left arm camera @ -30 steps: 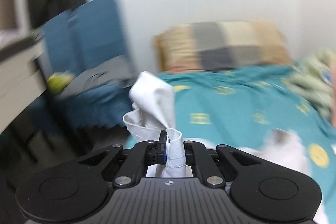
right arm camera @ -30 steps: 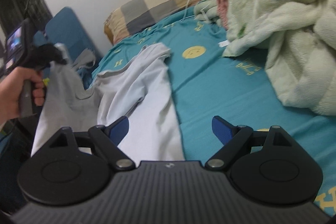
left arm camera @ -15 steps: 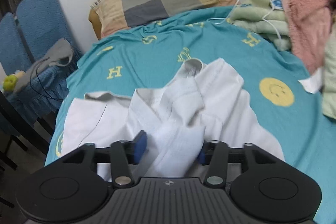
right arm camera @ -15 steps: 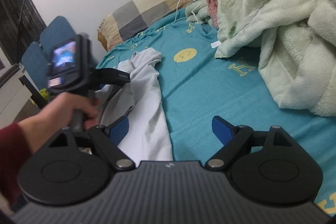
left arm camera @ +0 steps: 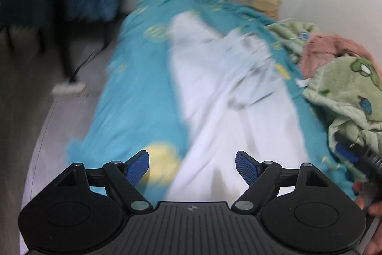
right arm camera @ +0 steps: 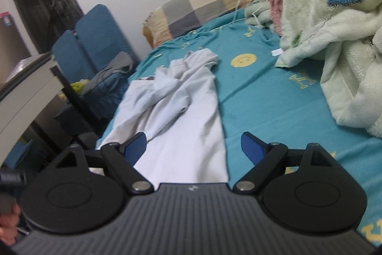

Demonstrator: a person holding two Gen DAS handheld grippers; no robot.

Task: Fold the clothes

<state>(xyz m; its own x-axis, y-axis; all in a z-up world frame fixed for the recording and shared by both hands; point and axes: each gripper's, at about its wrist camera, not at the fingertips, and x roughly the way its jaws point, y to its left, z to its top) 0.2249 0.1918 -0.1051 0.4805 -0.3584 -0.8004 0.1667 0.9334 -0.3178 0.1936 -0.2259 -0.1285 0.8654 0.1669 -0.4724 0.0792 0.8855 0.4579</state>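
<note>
- White garment point(right arm camera: 181, 116) lay lengthwise on bed sheet point(right arm camera: 262, 97), along the left half of the bed, bunched and creased toward the pillow end, flatter toward the foot end.
- Left hem of garment ran close to bed's left edge, near the blue chairs point(right arm camera: 95, 35); right hem straight, with bare teal sheet beside it.
- Wide open strip of sheet between garment's right hem and fleece blanket point(right arm camera: 334, 44) heaped along bed's right side; yellow smiley print point(right arm camera: 244, 60) in that strip.
- Checked pillow point(right arm camera: 198, 6) across head edge, well apart from garment's top; white cable point(right arm camera: 248, 4) near it.
- Left gripper point(left arm camera: 192, 165) hung over foot end of garment, jaws just been opening, now wide apart, cloth below but nothing pinched between blue pads point(left arm camera: 137, 166); frame blurred.
- In left wrist view: teal sheet bare on garment's left out to bed edge, floor point(left arm camera: 28, 92) beyond; blanket point(left arm camera: 346, 92) crowded the right side.
- Right gripper point(right arm camera: 193, 147) over garment's near end, jaws spread wide, empty; left pad point(right arm camera: 135, 147) above cloth, right pad over bare sheet.
- Desk corner point(right arm camera: 31, 92) close to bed's left edge, narrow gap there.
- Hand point(right arm camera: 8, 228) at lower left corner of right wrist view, partly cut off.
</note>
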